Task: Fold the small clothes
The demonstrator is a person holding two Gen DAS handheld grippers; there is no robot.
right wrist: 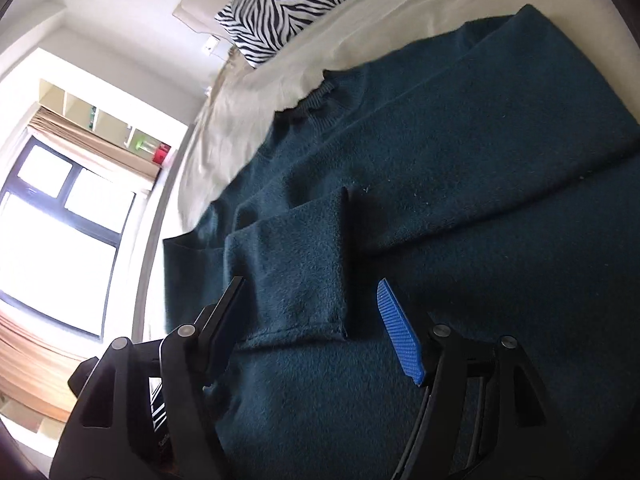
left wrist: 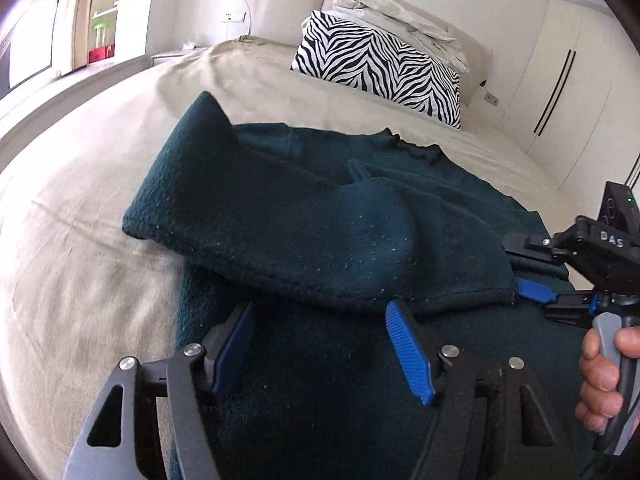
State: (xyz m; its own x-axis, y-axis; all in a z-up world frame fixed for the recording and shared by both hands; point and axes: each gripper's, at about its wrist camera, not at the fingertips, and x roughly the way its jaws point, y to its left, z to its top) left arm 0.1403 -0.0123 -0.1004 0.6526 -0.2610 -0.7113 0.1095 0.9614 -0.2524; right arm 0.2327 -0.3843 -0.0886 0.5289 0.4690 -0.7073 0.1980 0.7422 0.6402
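A dark teal fleece sweater (left wrist: 304, 216) lies spread on the beige bed, with one sleeve (left wrist: 260, 236) folded across its body. My left gripper (left wrist: 320, 312) hovers just in front of that sleeve's cuff edge, its blue pads (left wrist: 408, 348) wide apart and nothing between them. In the right wrist view the same sweater (right wrist: 460, 208) fills the frame. Its other sleeve cuff (right wrist: 296, 272) lies flat between the spread fingers of my right gripper (right wrist: 310, 292), which is open and does not press on it. The right gripper (left wrist: 532, 292) and a hand (left wrist: 604, 372) show at the right edge of the left wrist view.
A zebra-striped pillow (left wrist: 380, 68) and crumpled pale bedding (left wrist: 400, 16) rest against the headboard. Beige sheet (left wrist: 80, 248) stretches to the left of the sweater. White wardrobe doors (left wrist: 568, 80) stand at the right; a window (right wrist: 60, 240) and shelves are beyond the bed.
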